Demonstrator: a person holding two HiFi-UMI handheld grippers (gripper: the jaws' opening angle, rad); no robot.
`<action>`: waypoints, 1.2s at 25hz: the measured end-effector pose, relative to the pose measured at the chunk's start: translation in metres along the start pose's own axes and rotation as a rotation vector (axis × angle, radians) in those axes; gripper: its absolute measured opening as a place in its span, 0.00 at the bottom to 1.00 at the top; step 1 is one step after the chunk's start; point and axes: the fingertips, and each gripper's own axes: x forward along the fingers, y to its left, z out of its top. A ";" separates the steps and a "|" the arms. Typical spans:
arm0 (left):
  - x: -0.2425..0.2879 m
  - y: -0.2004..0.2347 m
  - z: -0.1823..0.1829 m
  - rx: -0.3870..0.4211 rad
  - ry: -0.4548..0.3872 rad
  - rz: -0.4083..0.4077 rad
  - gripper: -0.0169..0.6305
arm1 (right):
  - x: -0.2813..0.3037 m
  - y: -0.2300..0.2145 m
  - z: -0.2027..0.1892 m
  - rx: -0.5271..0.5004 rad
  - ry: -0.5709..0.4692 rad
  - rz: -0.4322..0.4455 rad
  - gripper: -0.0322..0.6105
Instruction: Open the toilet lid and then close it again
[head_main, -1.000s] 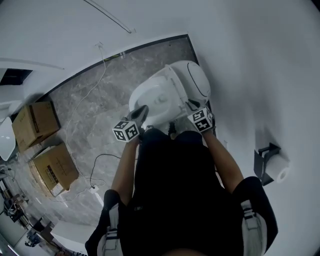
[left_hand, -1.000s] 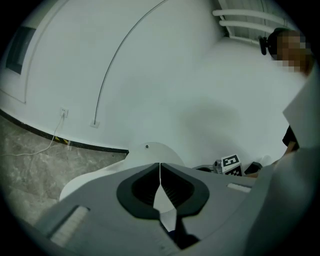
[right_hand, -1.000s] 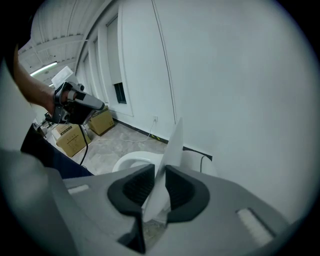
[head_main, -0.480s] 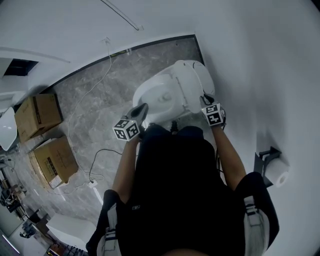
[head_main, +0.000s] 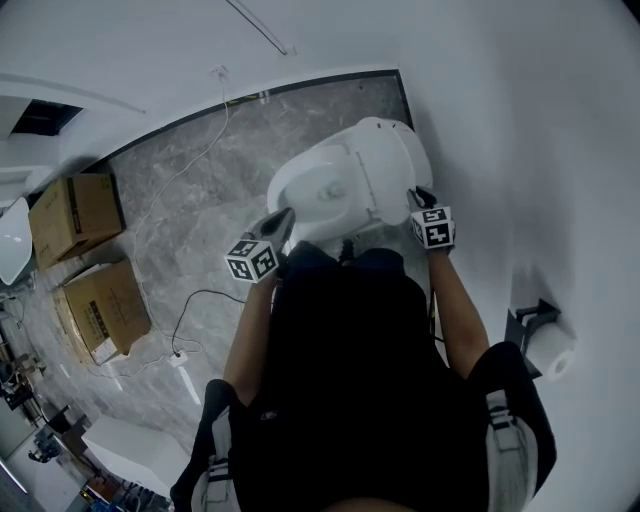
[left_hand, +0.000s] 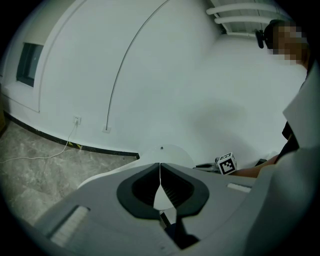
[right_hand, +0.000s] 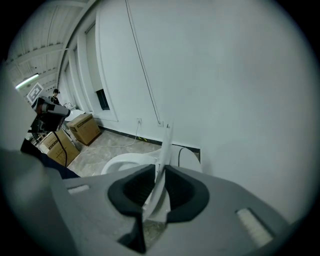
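Observation:
The white toilet (head_main: 318, 190) stands against the wall, its bowl open. Its lid (head_main: 388, 160) is tilted up near upright. My right gripper (head_main: 418, 198) is at the lid's right edge. In the right gripper view the thin lid edge (right_hand: 167, 137) runs between the jaws of the right gripper (right_hand: 160, 167). Those jaws are closing, with the pads against the lid. My left gripper (head_main: 284, 217) hovers at the bowl's front left, shut and empty. In the left gripper view, the left gripper (left_hand: 160, 172) has its jaws touching, and the white toilet (left_hand: 161, 151) lies beyond.
Two cardboard boxes (head_main: 75, 215) (head_main: 105, 305) sit on the marble floor at the left. A cable (head_main: 200, 300) trails across the floor. A paper roll holder (head_main: 545, 340) hangs on the right wall. The wall stands close behind the toilet.
The lid has swung up from a leaning position toward the wall. My right gripper moved right and back with it. The left gripper shifted only slightly.

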 end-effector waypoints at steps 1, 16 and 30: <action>-0.001 0.000 0.000 -0.001 -0.002 0.002 0.05 | 0.000 0.001 0.000 -0.003 -0.003 0.001 0.15; -0.016 0.009 -0.004 -0.023 -0.015 0.022 0.05 | -0.002 0.011 0.003 -0.044 -0.003 0.005 0.16; -0.034 0.051 0.008 -0.049 0.013 -0.036 0.05 | 0.001 0.047 0.012 -0.024 0.028 -0.062 0.15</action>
